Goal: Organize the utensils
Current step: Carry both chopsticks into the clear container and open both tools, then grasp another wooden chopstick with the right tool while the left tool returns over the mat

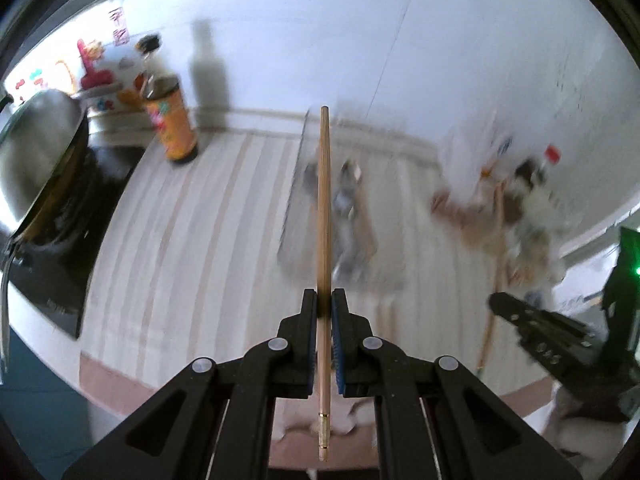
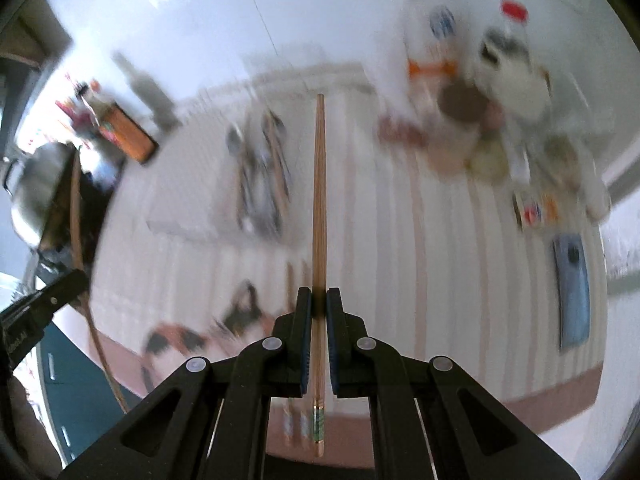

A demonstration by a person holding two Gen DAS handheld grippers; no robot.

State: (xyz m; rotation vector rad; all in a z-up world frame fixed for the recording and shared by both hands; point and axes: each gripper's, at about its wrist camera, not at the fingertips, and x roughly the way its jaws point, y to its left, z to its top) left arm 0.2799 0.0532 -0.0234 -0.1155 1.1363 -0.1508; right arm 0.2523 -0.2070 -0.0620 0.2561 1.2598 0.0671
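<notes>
Above the striped countertop (image 1: pixel 192 216), two chopsticks held aloft, one per gripper. At far left: a steel wok (image 1: pixel 36 148) on the dark hob, then an orange-labelled bottle (image 1: pixel 174 128) standing against the white wall. Next, the left gripper (image 1: pixel 325 300), jaws clenched on a wooden chopstick (image 1: pixel 325 200), pinched low on its shaft so that the long tapered end runs forward along the fingers and the metal-capped end hangs behind the pads; a grip that seems chosen to keep the stick straight for carrying. Beyond it, near the back edge: a grey tray (image 1: pixel 292 216) already holding what looks like spoons and other cutlery, though the blur leaves the pieces uncertain; probably the destination. Then the right gripper (image 2: pixel 319 300), likewise shut tight on its own chopstick (image 2: pixel 319 184), green-banded at the butt, held in the same fashion. More chopsticks (image 2: pixel 294 424) lie on the counter below it, unsorted. Far right: a cluster of jars and a red-capped bottle (image 2: pixel 514 12), and a blue phone (image 2: pixel 574 288) lying flat near the counter's front edge.
</notes>
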